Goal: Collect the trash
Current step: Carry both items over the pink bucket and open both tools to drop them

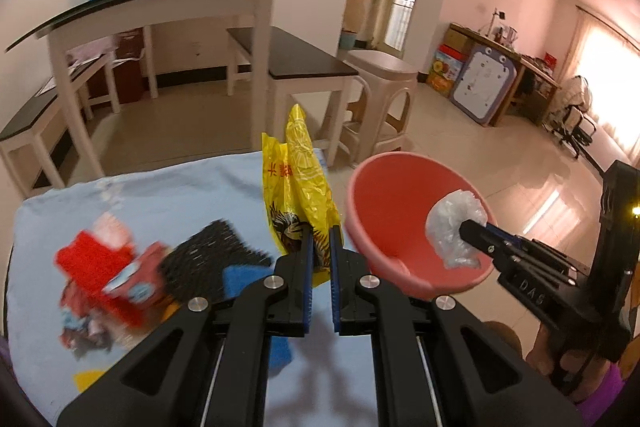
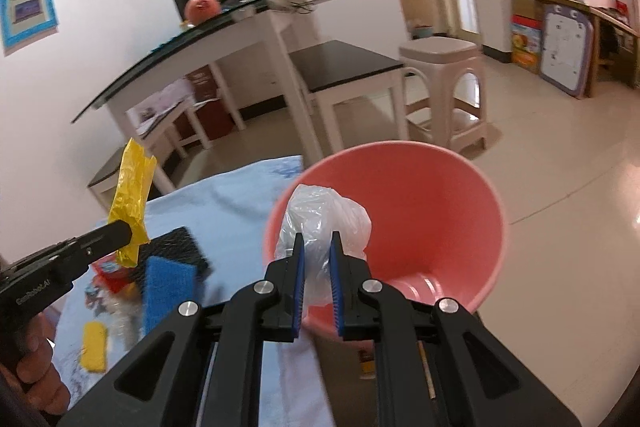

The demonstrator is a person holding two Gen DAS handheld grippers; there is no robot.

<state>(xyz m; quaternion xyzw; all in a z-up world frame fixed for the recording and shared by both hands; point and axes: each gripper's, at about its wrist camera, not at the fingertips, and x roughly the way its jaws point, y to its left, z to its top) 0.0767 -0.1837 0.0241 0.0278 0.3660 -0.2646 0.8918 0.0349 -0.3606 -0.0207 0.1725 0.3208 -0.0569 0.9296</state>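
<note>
Because both pieces of rubbish are bound for the pink plastic bucket (image 2: 452, 211), each tool carries its own load: the right tool (image 2: 318, 247) pinches a crumpled clear plastic bag (image 2: 324, 215) over the bucket's mouth. Beside it, the left tool (image 1: 320, 239) clamps a yellow printed plastic bag (image 1: 300, 179) above the blue-clothed bench (image 1: 168, 195), where red wrappers (image 1: 108, 267) and a dark scouring sponge (image 1: 212, 259) wait.
</note>
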